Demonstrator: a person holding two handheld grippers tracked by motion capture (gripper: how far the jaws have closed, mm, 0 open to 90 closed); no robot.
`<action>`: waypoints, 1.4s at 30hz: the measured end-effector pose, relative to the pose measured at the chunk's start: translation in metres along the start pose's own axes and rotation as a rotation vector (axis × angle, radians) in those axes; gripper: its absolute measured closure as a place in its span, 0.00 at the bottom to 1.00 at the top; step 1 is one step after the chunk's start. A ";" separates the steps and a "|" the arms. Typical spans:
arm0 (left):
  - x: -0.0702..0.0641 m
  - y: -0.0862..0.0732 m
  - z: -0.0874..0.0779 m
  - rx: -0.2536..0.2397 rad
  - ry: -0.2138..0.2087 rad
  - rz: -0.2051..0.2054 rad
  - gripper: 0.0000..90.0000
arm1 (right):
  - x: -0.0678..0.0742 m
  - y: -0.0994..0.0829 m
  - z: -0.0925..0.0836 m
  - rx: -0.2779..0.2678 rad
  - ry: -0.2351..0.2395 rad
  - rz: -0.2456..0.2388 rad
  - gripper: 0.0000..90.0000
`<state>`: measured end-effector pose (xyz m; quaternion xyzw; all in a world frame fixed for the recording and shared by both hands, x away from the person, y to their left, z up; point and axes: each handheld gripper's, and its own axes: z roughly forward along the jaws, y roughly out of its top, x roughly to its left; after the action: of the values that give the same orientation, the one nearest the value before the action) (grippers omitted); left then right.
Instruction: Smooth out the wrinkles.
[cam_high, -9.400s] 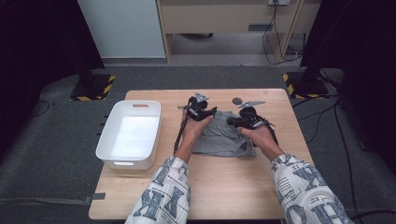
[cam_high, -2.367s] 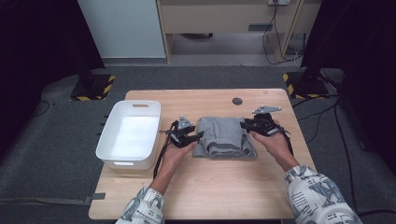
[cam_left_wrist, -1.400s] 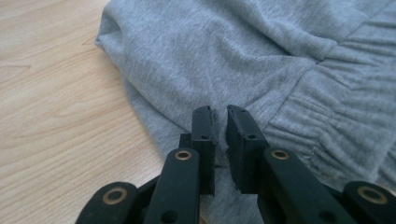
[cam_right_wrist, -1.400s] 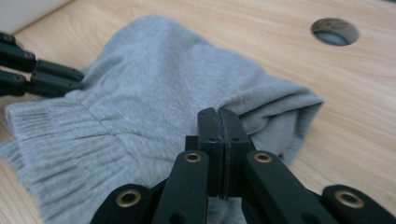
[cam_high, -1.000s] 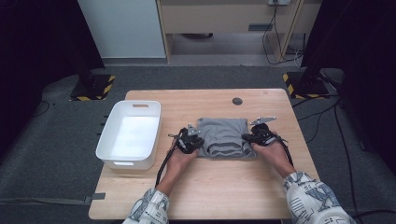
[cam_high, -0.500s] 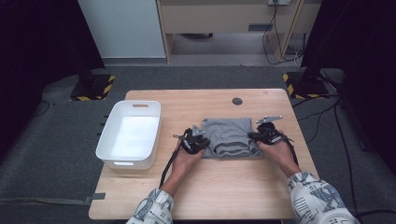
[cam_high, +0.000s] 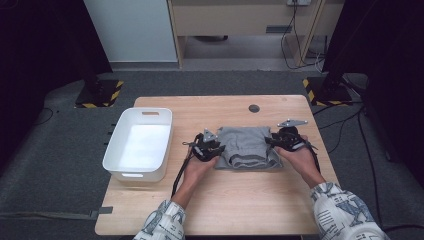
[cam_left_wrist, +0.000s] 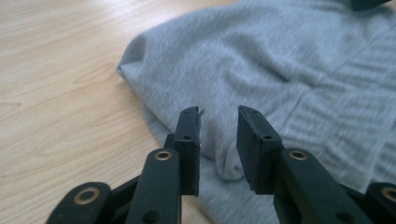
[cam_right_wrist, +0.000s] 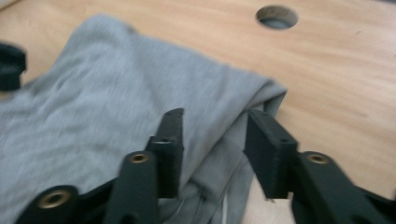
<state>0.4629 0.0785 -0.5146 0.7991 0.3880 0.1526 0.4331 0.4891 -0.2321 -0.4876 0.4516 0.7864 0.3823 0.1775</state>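
Note:
A folded grey garment (cam_high: 247, 146) lies at the middle of the wooden table (cam_high: 250, 200). My left gripper (cam_high: 219, 149) sits at the garment's left edge and my right gripper (cam_high: 271, 142) at its right edge, each held in a hand. In the left gripper view the jaws (cam_left_wrist: 219, 114) have just been opening and stand apart over the cloth (cam_left_wrist: 280, 60), with a soft fold between them, unpressed. In the right gripper view the jaws (cam_right_wrist: 216, 116) have also just been opening; they straddle the garment's folded edge (cam_right_wrist: 252, 100) without pinching it.
A white plastic bin (cam_high: 135, 176) stands on the table's left part, close to my left hand. A round cable hole (cam_high: 254, 108) is in the tabletop behind the garment. Bare wood runs along the front edge. Dark stands and cables surround the table.
Since the earliest frame both grippers came from the garment's far edge to its left and right sides, and the cloth lies in a smaller fold. Over the last second the hands barely shifted.

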 end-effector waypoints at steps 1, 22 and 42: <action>-0.002 0.001 0.000 -0.007 -0.003 0.003 0.76 | 0.000 0.003 0.001 -0.010 -0.014 0.006 0.58; -0.015 -0.009 0.010 0.062 -0.015 0.089 0.74 | -0.014 0.023 0.041 0.080 -0.075 0.049 0.99; -0.017 -0.013 0.009 0.046 -0.011 0.097 0.72 | -0.026 0.006 0.042 0.083 -0.101 0.062 0.96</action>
<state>0.4505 0.0652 -0.5290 0.8275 0.3500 0.1600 0.4087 0.5330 -0.2339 -0.5118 0.5014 0.7772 0.3315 0.1863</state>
